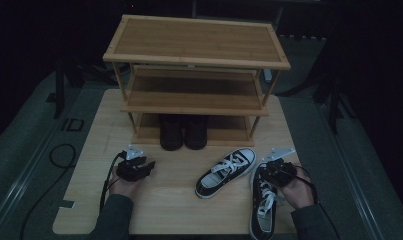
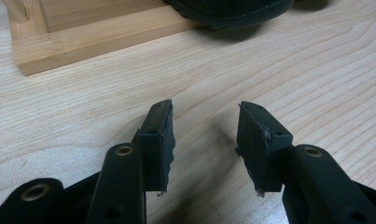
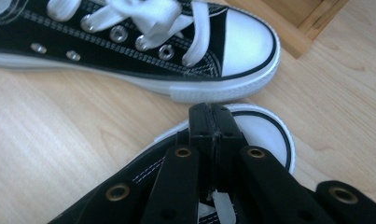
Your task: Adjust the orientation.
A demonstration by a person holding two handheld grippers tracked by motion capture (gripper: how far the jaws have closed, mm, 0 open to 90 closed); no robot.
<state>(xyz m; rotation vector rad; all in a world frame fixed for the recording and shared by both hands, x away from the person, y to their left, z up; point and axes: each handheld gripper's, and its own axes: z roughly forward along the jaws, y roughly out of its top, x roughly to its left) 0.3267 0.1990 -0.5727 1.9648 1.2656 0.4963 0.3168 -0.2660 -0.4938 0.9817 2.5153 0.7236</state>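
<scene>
I've got right gripper (image 3: pixel 214 140) fingers pinched together on near sneaker (image 1: pixel 263 205) tongue, left gripper (image 1: pixel 135 167) fingers apart, idle; drag gently, avoid far sneaker (image 1: pixel 225 172).

high view: dim, dark surround | gripper views: bright, even light, soft shadows | near jaws slightly blurred

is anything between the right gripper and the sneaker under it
Nothing visible. The right gripper, jaws shut, is directly over the toe end of the near sneaker. The other sneaker lies just beyond it on the table, toe towards the shelf, not in between.
</scene>
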